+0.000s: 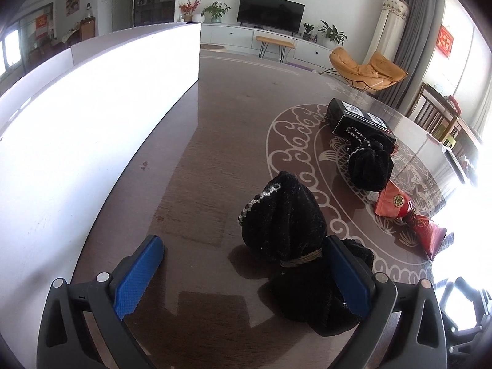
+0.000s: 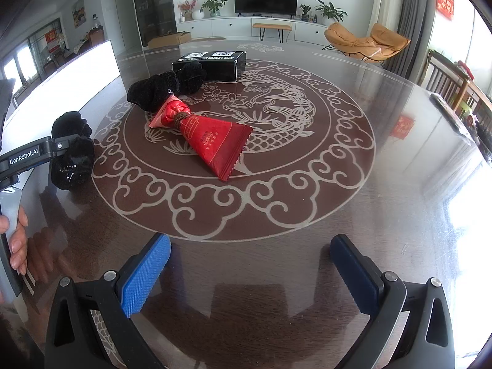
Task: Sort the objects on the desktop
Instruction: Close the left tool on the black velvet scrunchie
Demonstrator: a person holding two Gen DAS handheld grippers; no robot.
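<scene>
A black velvet pouch (image 1: 286,215), tied at its neck with a thin cord and edged with a line of small beads, lies on the dark table (image 1: 196,160) between the fingers of the left gripper (image 1: 243,273). Its long axis runs roughly along the fingers, rounded body pointing away from the camera and gathered ruffle toward it. The pouch sits against the right blue pad (image 1: 347,276), while the left pad stands clear of it, so the jaws are spread and nothing is pinched. In the right wrist view the same pouch (image 2: 72,150) lies near the table's left edge, beside a white panel (image 2: 61,83).

Farther in, on the table's pale circular fish motif, a second black velvet pouch (image 1: 369,163) rests against a black box (image 1: 356,118) with white labels. Just beside that pouch lies a red wrapped packet (image 2: 209,138), tied at the waist, its wide serrated end pointing toward the table's near edge.

The right gripper (image 2: 250,270) hovers over bare table at the near side, jaws wide apart and empty. A hand (image 2: 15,240) shows at the left edge of that view.
</scene>
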